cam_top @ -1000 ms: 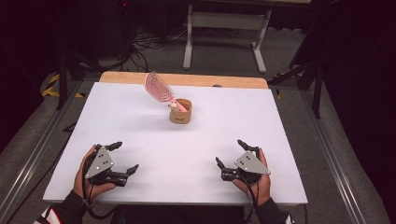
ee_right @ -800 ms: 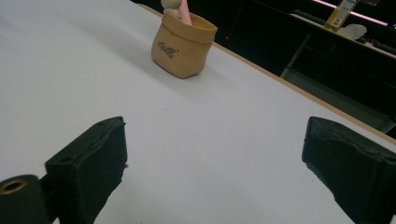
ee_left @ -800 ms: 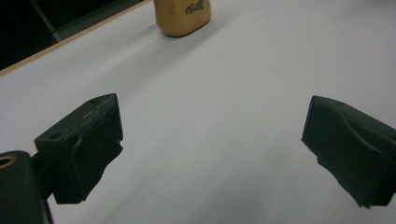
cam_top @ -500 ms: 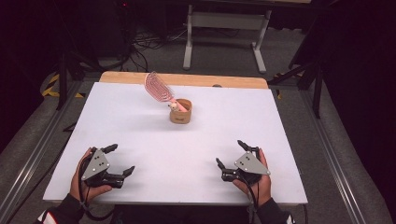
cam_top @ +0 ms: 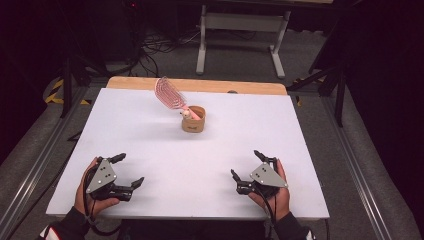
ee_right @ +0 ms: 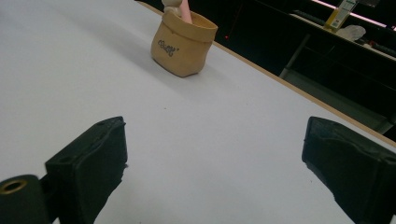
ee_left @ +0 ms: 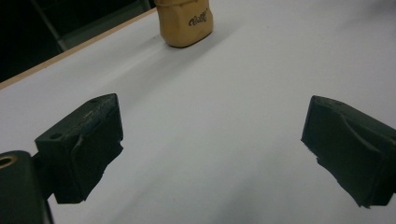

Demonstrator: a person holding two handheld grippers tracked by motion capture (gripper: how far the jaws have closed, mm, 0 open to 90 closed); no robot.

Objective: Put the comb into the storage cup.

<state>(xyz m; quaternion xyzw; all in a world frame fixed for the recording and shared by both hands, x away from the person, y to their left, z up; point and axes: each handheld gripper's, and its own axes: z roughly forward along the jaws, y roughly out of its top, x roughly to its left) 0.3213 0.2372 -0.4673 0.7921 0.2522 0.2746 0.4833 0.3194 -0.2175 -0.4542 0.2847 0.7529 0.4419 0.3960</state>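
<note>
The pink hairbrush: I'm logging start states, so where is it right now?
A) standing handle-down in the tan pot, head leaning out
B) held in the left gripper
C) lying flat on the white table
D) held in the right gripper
A: in the high view the pink hairbrush stands with its handle in the tan pot, while the left gripper and right gripper sit open and empty near the table's front edge.

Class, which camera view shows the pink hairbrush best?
The high view: the whole hairbrush shows, its head leaning up and left out of the tan pot. The right gripper view catches just the handle in the pot; the left gripper view shows the pot's lower body.
</note>
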